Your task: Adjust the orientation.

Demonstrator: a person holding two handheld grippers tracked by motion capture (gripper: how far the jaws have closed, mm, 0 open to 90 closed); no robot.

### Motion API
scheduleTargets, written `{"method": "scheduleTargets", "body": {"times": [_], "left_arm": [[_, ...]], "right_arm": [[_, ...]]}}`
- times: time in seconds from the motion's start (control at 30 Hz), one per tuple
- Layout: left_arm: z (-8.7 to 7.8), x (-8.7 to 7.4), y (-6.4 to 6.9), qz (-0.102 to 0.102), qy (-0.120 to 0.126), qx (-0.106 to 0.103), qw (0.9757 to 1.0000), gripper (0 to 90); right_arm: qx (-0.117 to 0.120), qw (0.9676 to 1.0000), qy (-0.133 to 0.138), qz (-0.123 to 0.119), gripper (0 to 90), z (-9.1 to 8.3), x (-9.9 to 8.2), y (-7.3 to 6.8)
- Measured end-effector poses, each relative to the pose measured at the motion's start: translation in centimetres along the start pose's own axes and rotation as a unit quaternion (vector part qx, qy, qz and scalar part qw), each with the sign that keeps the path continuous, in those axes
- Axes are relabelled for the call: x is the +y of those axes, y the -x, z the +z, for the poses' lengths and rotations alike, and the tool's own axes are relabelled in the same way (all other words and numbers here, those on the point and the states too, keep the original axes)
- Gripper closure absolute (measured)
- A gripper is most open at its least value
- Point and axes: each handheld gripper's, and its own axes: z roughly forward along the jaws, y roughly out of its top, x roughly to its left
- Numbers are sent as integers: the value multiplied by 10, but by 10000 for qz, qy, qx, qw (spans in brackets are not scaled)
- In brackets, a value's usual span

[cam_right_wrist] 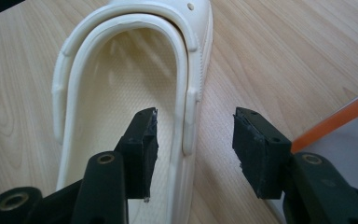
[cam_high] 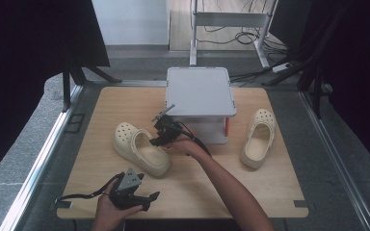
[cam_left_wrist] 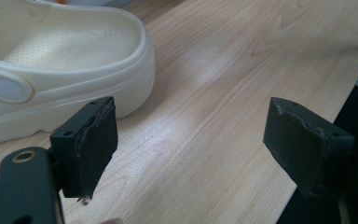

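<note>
A cream clog (cam_high: 141, 148) lies at the table's middle left, and its mate (cam_high: 258, 138) lies at the right. My right gripper (cam_high: 160, 139) hangs over the near clog's rim beside the grey box. In the right gripper view the gripper (cam_right_wrist: 196, 144) straddles the clog's side wall (cam_right_wrist: 189, 121): one jaw is inside the shoe, the other outside, and neither pad touches it. My left gripper (cam_high: 151, 197) rests low near the table's front edge, open and with nothing between its jaws. In the left gripper view the gripper (cam_left_wrist: 191, 140) has the clog's heel (cam_left_wrist: 65, 51) at the upper left.
A grey lidded box (cam_high: 200, 91) with an orange edge (cam_right_wrist: 340, 116) stands at the back middle of the wooden table (cam_high: 270, 192). Black curtains flank both sides. A metal frame and cables sit on the floor behind.
</note>
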Motion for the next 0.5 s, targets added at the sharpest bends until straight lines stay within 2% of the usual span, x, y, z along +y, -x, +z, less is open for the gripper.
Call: {"method": "scheduleTargets", "body": {"times": [0.5], "left_arm": [[0,0,0,5,-16,-5,10000,180]], "right_arm": [[257,9995,124,109,531,17,6,6]]}}
